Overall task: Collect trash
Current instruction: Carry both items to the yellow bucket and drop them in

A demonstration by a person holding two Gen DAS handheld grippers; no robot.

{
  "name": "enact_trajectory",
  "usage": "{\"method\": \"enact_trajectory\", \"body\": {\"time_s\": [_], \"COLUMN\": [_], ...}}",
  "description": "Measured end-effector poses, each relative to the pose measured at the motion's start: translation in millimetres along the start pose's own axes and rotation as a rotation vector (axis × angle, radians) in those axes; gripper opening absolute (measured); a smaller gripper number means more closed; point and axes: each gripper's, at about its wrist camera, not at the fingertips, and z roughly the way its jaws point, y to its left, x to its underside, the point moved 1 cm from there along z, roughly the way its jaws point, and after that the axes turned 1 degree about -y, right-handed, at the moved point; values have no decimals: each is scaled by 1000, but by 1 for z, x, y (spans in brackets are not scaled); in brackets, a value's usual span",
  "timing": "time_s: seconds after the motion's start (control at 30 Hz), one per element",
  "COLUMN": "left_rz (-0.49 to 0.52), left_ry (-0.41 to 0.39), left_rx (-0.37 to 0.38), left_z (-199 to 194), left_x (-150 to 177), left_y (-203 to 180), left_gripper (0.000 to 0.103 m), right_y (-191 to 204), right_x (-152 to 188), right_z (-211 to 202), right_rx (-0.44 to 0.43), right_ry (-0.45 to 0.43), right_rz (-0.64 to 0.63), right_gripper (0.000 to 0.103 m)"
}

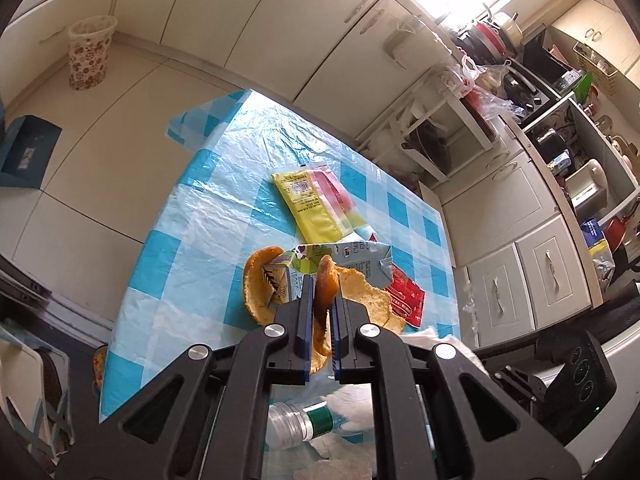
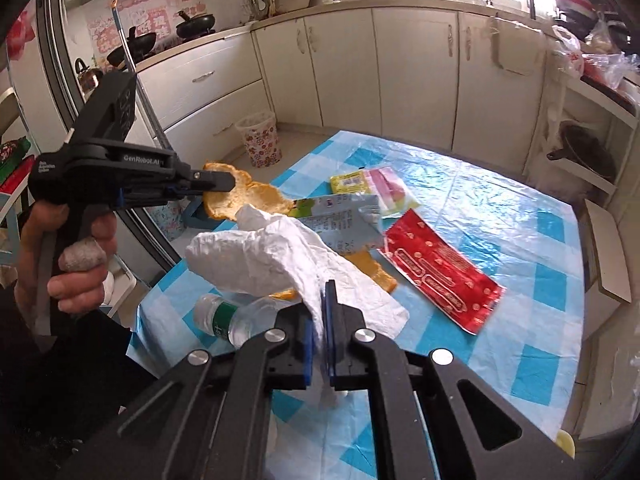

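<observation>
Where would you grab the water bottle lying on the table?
Grip the plastic bottle across its clear body, just behind the green label, coming from above. It lies on its side, cap toward the near table edge, so the round body would likely roll under a side approach. Both grippers are full now.

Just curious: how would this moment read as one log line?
left tongs: shut on orange peel | right tongs: shut on white tissue | bin: on floor
</observation>
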Motion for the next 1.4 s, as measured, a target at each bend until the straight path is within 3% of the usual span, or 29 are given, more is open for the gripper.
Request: {"method": "enact_trajectory", "body": {"time_s": [0.17, 0.37, 0.73, 1.03, 1.4], "left_rz": [70, 246, 472, 637, 790], "left_ry": [-24, -83, 30, 178, 388], "left_rx": [41, 44, 185, 210, 121], "left_z": [-3, -9, 26, 98, 200], "left_x": [7, 29, 107, 179, 242], "left_y": [-21, -78, -220, -314, -363], "left_gripper": [6, 6, 6, 6, 6], "right_y": [-33, -74, -130, -191, -251], "right_x": [16, 48, 115, 188, 252], "right_z": [-53, -121, -201, -199, -156], "right_rx": [65, 180, 338, 410, 416], "right_ry": [-61, -123, -178, -107, -4], "right_rz": [74, 175, 333, 499, 666], "right_gripper": [6, 6, 6, 6, 6]}}
